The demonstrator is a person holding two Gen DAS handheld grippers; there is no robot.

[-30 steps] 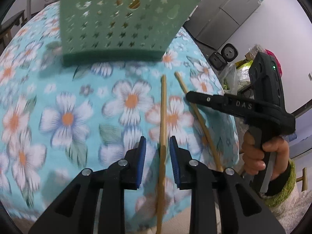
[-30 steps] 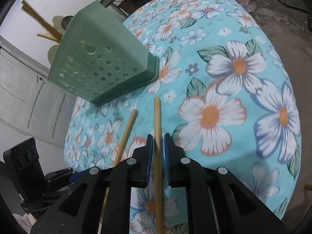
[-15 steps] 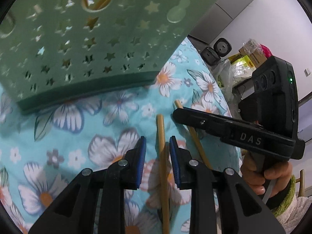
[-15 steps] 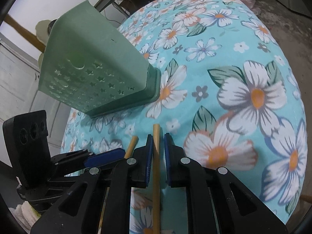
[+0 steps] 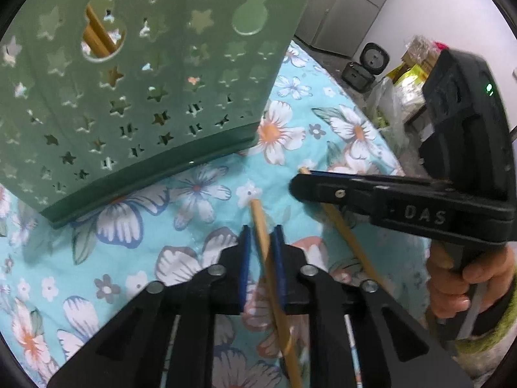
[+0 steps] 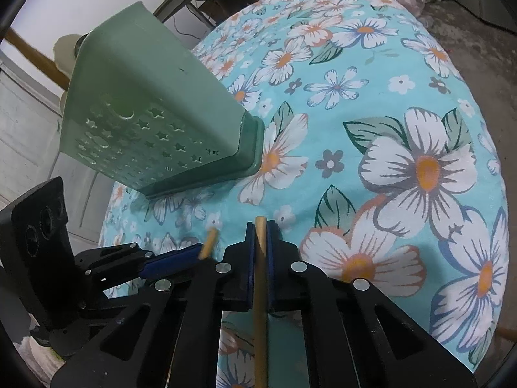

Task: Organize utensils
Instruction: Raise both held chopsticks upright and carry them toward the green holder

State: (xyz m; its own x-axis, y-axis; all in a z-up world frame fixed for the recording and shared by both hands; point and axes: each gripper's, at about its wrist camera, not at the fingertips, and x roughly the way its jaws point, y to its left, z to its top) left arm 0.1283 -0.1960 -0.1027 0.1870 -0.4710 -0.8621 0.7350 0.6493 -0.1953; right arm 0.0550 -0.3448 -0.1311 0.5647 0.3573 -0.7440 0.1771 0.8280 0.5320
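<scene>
The left tool (image 5: 261, 245) has just been closing its blue pads on a wooden chopstick (image 5: 263, 232), which runs between them with its tip poking out just ahead; the pads look pressed to it. The right tool (image 6: 261, 237) has likewise just been closing and is clenched on a second chopstick (image 6: 260, 274), its blunt end level with the fingertips. The two tools sit close side by side, each visible in the other's view, a hand (image 5: 465, 278) gripping the right one's handle. Both chopsticks lie on the flowered worktop (image 6: 404, 113). Just beyond stands one green perforated utensil holder (image 5: 135, 74), its base near the chopstick tips, with more wooden sticks visible inside through the cut-outs. To its right the cloth lies open, rounding off toward the worktop's edge.
</scene>
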